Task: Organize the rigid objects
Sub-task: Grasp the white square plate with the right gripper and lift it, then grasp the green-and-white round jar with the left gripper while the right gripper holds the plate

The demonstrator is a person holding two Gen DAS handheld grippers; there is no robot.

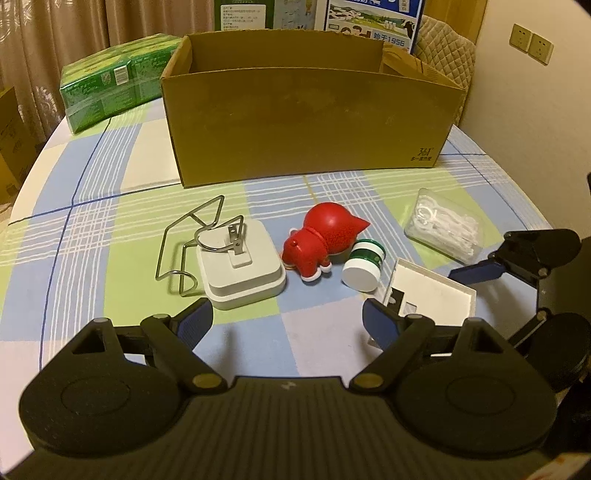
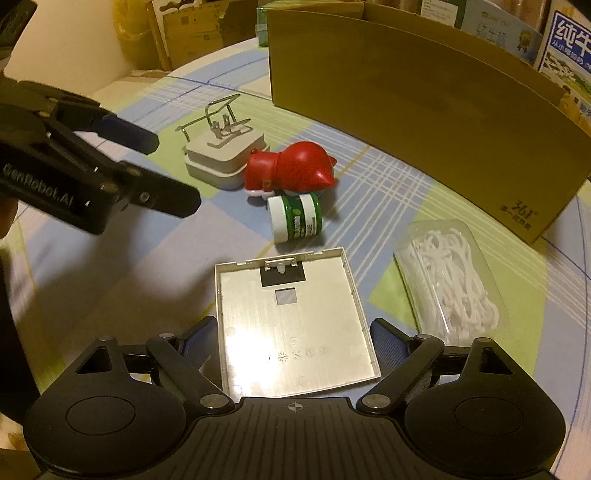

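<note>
An open cardboard box (image 1: 306,122) stands at the back of the checked table. In front of it lie a white square holder with a wire rack (image 1: 240,266), a red toy figure (image 1: 325,236), a green-and-white jar (image 1: 364,266) on its side, a flat white square plate (image 2: 295,325) and a clear pack of white floss picks (image 1: 448,225). My left gripper (image 1: 288,325) is open and empty, hovering before the holder and toy. My right gripper (image 2: 295,343) is open, its fingers on either side of the white plate's near end. Whether they touch it I cannot tell.
A green wrapped package (image 1: 110,85) lies at the back left beside the box. Printed cartons (image 1: 373,18) stand behind the box. The table's rounded edge runs along the left. The left gripper shows at the left of the right wrist view (image 2: 155,166).
</note>
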